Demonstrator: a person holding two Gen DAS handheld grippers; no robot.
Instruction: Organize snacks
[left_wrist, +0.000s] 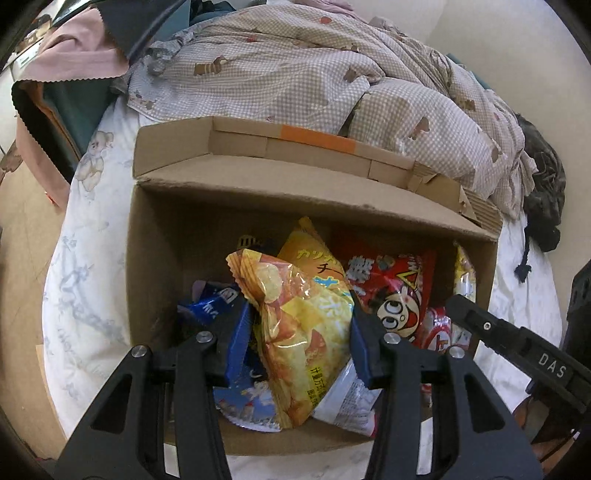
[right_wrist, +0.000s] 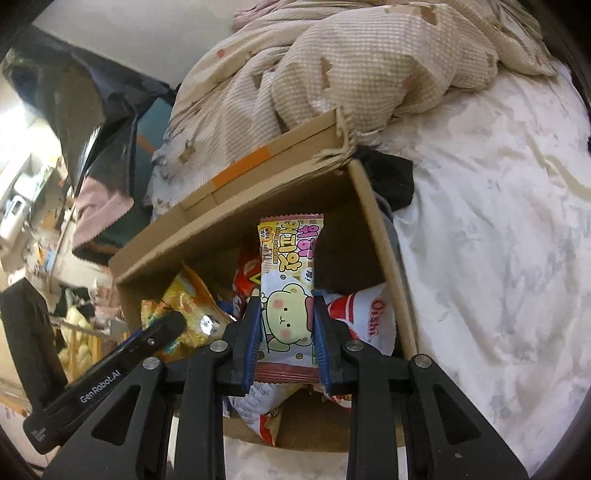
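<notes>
A white bed sheet (right_wrist: 498, 221) carries a rumpled checked duvet (left_wrist: 314, 74) at the far side and, against it, an open cardboard box (left_wrist: 155, 258) with its back flap (left_wrist: 295, 147) folded outward. Inside the box lie a red snack bag (left_wrist: 399, 280), a blue pack (left_wrist: 207, 306) and a white Oishi bag (right_wrist: 373, 317). The left gripper (left_wrist: 295, 332) hangs over the box, partly open, its pads clamped on a yellow chip bag (left_wrist: 295, 325) that hides what lies beneath. The right gripper (right_wrist: 286, 339) nips a pink cookie pack (right_wrist: 288, 288) upright over the box; its lower end is blurred, probably clear of the snacks below
</notes>
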